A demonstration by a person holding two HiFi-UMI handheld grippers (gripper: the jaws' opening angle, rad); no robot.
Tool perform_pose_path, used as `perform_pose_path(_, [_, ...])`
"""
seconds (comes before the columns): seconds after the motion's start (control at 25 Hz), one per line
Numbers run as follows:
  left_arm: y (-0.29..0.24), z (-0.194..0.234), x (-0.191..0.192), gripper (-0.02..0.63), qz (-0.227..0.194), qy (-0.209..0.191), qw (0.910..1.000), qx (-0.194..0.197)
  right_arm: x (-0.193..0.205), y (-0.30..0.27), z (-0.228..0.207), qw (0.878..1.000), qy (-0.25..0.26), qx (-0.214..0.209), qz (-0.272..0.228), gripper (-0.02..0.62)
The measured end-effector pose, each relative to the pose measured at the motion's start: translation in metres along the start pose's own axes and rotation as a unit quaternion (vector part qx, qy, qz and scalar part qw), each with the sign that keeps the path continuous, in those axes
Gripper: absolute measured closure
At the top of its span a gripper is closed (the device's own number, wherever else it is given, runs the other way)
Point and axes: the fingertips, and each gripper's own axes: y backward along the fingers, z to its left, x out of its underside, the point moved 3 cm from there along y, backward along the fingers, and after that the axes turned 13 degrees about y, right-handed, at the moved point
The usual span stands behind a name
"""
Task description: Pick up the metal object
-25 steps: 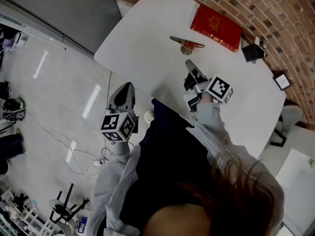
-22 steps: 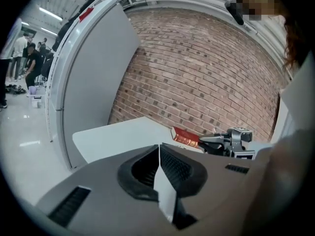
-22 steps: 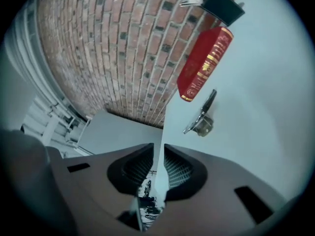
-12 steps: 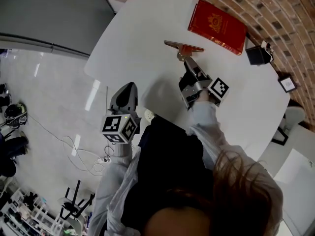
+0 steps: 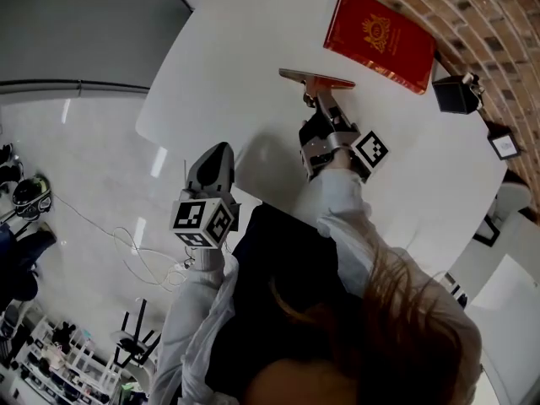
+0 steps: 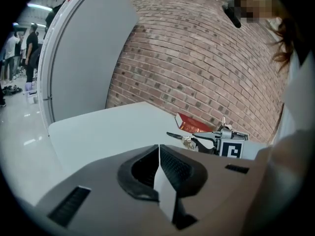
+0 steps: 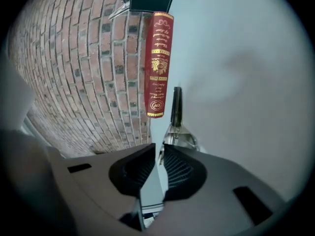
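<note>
My right gripper (image 7: 161, 151) has just been closing, jaws slightly apart, nothing clamped. The metal object (image 7: 176, 113) lies just ahead, unlifted. My left gripper (image 6: 158, 149) is clenched, empty.

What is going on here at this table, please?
A person works at a white table with a hand-held gripper in each hand. The right hand-held gripper is at the metal object beside a red book. Its jaws have just been closing at the object's near end, but a firm grip is unclear. The left hand-held gripper is shut and empty, by the table's edge.
</note>
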Motion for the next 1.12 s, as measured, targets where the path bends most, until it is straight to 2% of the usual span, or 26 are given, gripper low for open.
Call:
perform_pose_path(0.04, [-0.002,0.001,0.000,0.583,0.003,0.000,1.0000,-0.002,0.000,-0.001,-0.002,1.000,-0.009,0.003,-0.003,0.560])
perform_pose_path(0.2, [-0.007,0.003,0.002,0.584,0.010,-0.001,0.9999,-0.008,0.001,0.000,-0.005,1.000,-0.023,0.003,0.000,0.566])
perform_pose_path(0.4, [-0.012,0.002,0.002,0.584,0.016,-0.007,0.9998,-0.010,0.002,0.000,-0.003,1.000,-0.017,-0.003,0.011,0.575])
perform_pose_path(0.64, [-0.006,-0.001,0.003,0.584,0.005,-0.004,0.9999,-0.008,0.003,0.005,-0.003,1.000,0.000,0.002,0.021,0.577])
perform_pose_path(0.88, [0.015,0.001,0.001,0.584,-0.004,-0.007,1.0000,0.005,0.011,0.020,0.016,0.999,0.021,-0.010,0.026,0.577])
perform_pose_path(1.12, [0.051,0.006,-0.010,0.583,-0.019,-0.024,0.9992,0.024,0.028,0.048,0.043,0.999,0.009,-0.029,0.015,0.577])
